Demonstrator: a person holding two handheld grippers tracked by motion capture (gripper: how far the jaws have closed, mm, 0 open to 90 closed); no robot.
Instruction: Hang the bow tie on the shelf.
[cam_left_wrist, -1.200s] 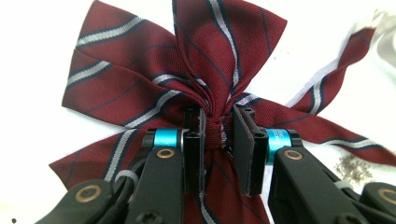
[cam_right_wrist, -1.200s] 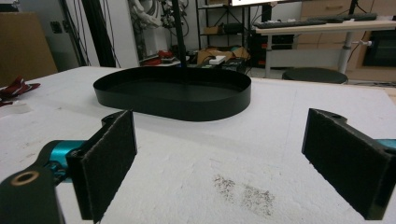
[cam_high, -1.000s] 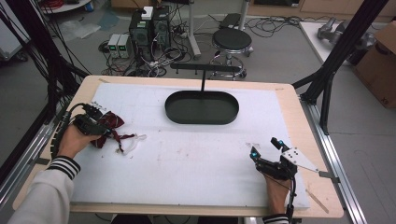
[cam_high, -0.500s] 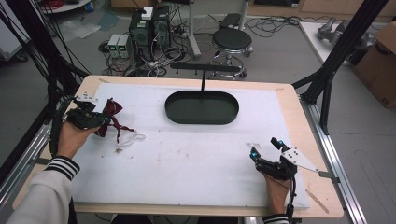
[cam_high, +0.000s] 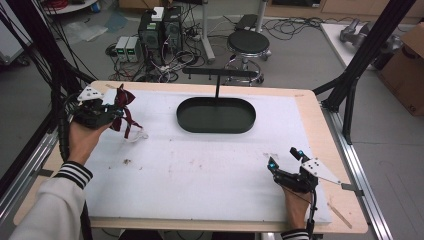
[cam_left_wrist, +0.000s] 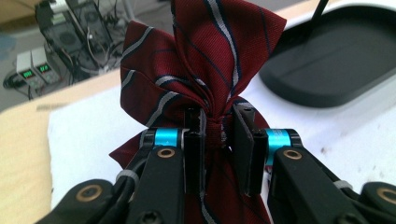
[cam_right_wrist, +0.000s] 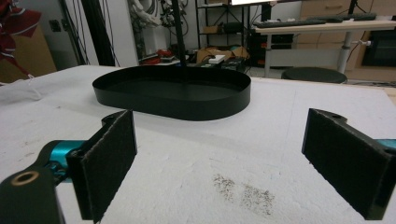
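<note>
A dark red bow tie with thin pale stripes (cam_high: 123, 104) hangs lifted above the white mat at the far left, and my left gripper (cam_high: 109, 113) is shut on it. In the left gripper view the jaws pinch the bow tie's knot (cam_left_wrist: 215, 130), with the bow fanning upward. A white strap (cam_high: 136, 134) trails from it down to the mat. My right gripper (cam_high: 282, 159) rests low near the mat's front right corner, open, with nothing between its pads (cam_right_wrist: 107, 163). A black oval tray (cam_high: 216, 115) with a T-shaped stand (cam_high: 218, 75) sits at the back centre.
The white foam mat (cam_high: 200, 165) covers a wooden table (cam_high: 327, 130). Dark crumbs (cam_right_wrist: 243, 189) speckle the mat in front of the right gripper. A stool (cam_high: 248, 42), computer boxes and cables stand on the floor beyond the table. Black frame posts rise at both sides.
My left gripper has risen and moved back toward the far left corner, carrying the bow tie off the mat with its strap trailing. The right gripper has stayed put.
</note>
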